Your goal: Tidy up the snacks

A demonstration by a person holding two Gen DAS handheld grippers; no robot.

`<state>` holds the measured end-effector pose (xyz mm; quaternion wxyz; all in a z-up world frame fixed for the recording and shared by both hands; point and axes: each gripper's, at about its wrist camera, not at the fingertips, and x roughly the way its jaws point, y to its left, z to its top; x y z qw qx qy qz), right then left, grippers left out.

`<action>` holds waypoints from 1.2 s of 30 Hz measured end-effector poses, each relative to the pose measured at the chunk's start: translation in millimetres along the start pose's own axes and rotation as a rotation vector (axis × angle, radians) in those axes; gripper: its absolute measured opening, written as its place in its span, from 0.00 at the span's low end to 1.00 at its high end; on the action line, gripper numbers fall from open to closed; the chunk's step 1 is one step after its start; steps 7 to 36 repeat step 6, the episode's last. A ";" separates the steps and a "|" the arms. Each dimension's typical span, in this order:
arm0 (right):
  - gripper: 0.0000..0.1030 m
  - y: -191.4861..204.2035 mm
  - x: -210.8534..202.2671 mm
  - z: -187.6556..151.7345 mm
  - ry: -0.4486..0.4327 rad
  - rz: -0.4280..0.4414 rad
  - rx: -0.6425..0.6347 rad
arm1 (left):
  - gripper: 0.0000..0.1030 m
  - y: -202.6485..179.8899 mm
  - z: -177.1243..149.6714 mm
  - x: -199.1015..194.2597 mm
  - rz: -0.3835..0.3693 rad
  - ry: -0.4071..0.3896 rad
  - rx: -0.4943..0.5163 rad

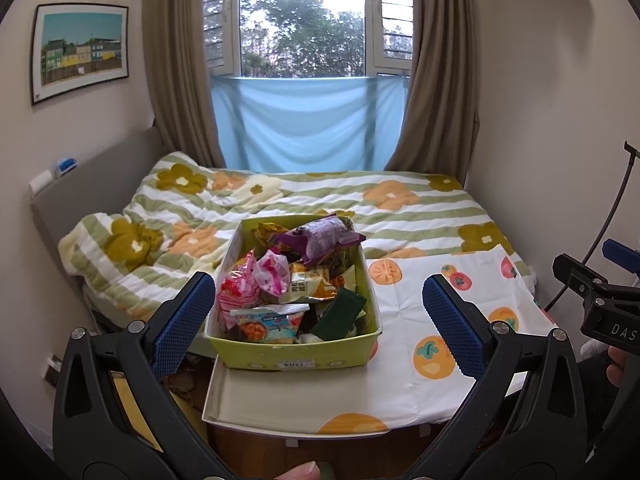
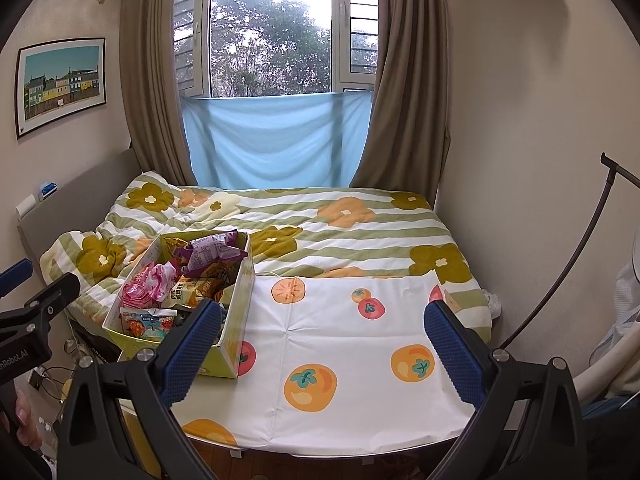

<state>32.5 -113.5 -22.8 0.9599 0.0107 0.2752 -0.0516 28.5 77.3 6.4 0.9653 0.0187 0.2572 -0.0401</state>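
Both tools are held spread and empty: the left gripper, with black arms and blue textured pads, is framed around the yellow-green cardboard box without contact being evident, while the right gripper hovers over the white plastic sheet printed with orange persimmons. The box is heaped with mixed snack packets and sits at the sheet's near-left corner, close to the bed edge. Judged risks: the purple foil packet on top of the heap could be knocked off onto the green-striped floral quilt if a lower item is pulled first; crinkly pink wrappers could slip from a shallow pinch; the box could be nudged toward the edge by a pad. Not resolved: what lies beneath the top layer, most packet labels, and the box's outer left wall. In the right wrist view the box's near corner is blocked by a pad. Each gripper shows only partly in the other's view.
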 end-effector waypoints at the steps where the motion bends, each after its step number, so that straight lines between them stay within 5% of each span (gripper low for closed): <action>1: 0.98 -0.2 0.4 0.1 0.000 0.000 0.000 | 1.00 -0.2 -0.2 0.2 0.001 -0.002 0.001; 36: 0.98 -0.5 0.1 -0.3 0.001 0.001 -0.001 | 1.00 -0.9 -0.9 0.1 0.001 -0.013 0.003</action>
